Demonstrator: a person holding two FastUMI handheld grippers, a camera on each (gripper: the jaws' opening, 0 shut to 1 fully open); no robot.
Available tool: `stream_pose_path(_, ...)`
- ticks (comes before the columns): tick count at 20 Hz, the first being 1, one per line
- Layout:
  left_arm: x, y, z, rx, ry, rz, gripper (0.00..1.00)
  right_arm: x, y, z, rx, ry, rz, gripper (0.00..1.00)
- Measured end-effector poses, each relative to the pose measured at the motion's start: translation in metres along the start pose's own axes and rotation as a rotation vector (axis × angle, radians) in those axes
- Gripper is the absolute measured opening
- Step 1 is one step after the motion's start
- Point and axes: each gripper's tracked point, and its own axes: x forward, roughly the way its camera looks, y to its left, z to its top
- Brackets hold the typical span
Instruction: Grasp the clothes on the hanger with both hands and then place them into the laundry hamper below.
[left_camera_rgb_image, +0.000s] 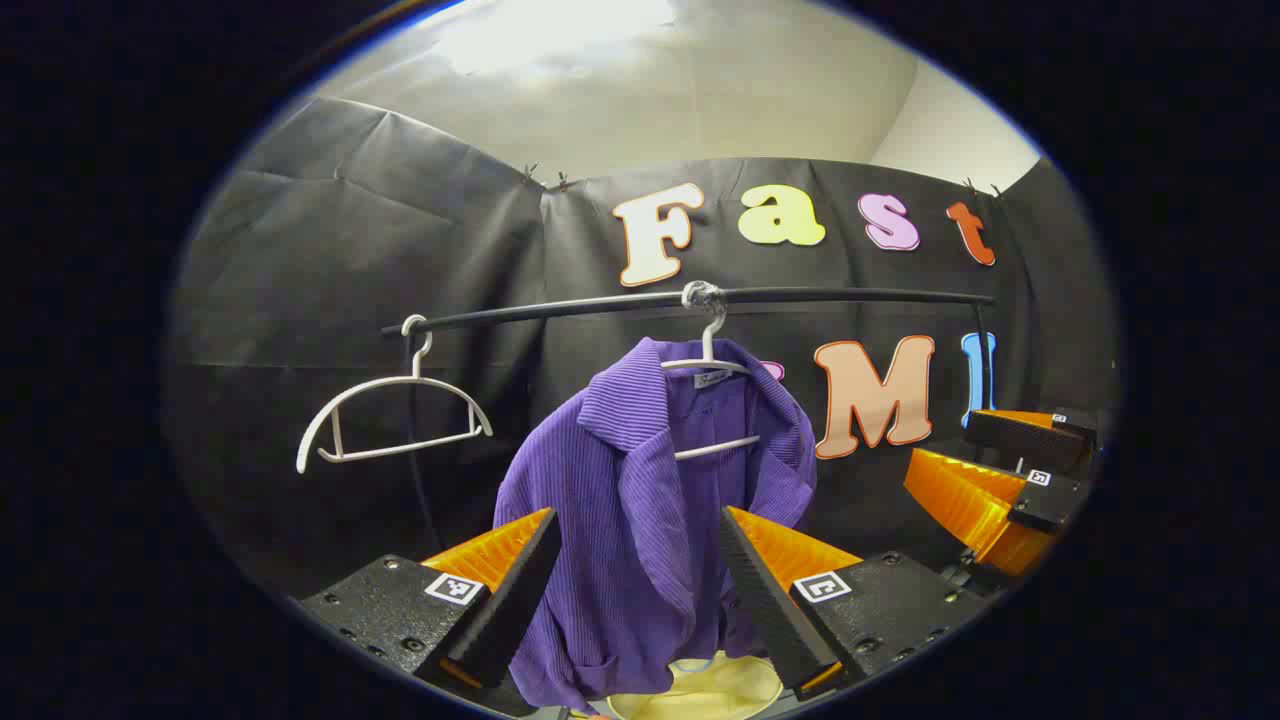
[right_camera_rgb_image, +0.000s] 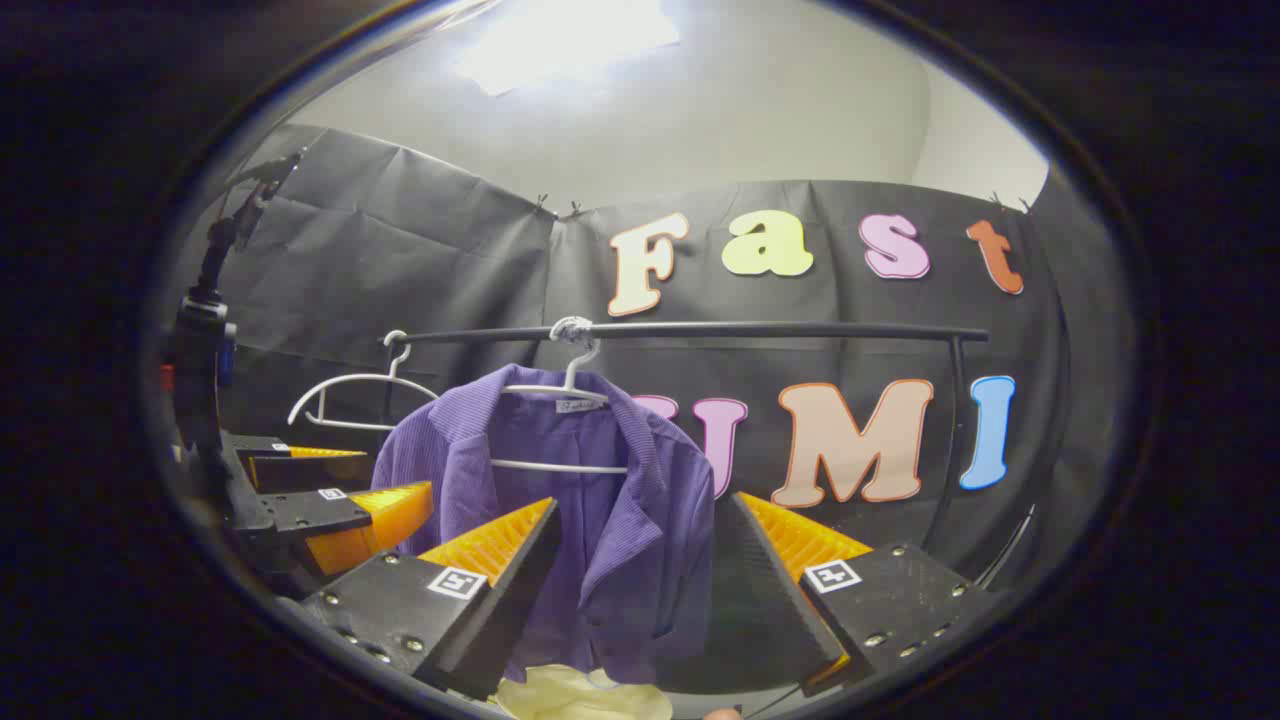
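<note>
1. Fingers of the left gripper (left_camera_rgb_image: 635, 590) sit nearest in the left gripper view, spread wide with nothing between them; the shirt (left_camera_rgb_image: 640, 500) hangs just beyond the gap, not yet touched.
2. Likewise the right gripper (right_camera_rgb_image: 635, 590) in the right gripper view: fingers wide apart, empty, framing the lower front of the shirt (right_camera_rgb_image: 600, 500) ahead of them.
3. Beyond the fingertips, the purple shirt sits on a white hanger (left_camera_rgb_image: 708, 400) hooked over a black rail (left_camera_rgb_image: 800, 296). A second, bare hanger (left_camera_rgb_image: 390, 415) hangs on the rail off to the left of the left fingers.
4. Judged from this, the step in hand is the approach before the two-handed grasp. To do it well, each pair of fingers should go forward onto its own side of the shirt, near the shoulders rather than the loose hem, and close on a good fold of cloth.
5. Both should then lift together so the collar clears the hanger arms; a pull straight down would likely drag the hanger or snag the shirt on it.
6. Below the fingers, a pale yellow rounded shape (left_camera_rgb_image: 700, 690) shows under the shirt's hem; it may be the hamper, but too little shows to tell, or to say what it holds.
</note>
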Motion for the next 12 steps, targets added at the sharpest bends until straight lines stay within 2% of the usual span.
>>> stream_pose_path(3, 0.000, -0.004, 0.002, -0.008, -0.001, 0.012, 0.95, 0.000, -0.002, 0.003, -0.006, -0.002, 0.023, 0.96)
stream_pose_path(4, 0.001, -0.006, 0.001, -0.010, 0.004, 0.019, 0.95, 0.001, -0.002, 0.004, 0.000, -0.003, 0.030, 0.99)
stream_pose_path(7, 0.004, -0.006, -0.002, -0.014, 0.017, 0.040, 0.95, 0.005, -0.003, 0.004, 0.004, 0.000, 0.050, 0.99)
stream_pose_path(8, 0.005, -0.007, -0.003, -0.015, 0.021, 0.044, 0.95, 0.007, -0.004, 0.004, 0.000, 0.000, 0.054, 0.96)
stream_pose_path(9, 0.006, -0.008, -0.004, -0.015, 0.021, 0.047, 0.95, 0.008, -0.006, 0.004, -0.007, 0.000, 0.055, 0.99)
stream_pose_path(12, 0.010, -0.008, -0.005, -0.020, 0.028, 0.048, 0.95, 0.009, -0.011, 0.005, -0.030, -0.009, 0.053, 0.99)
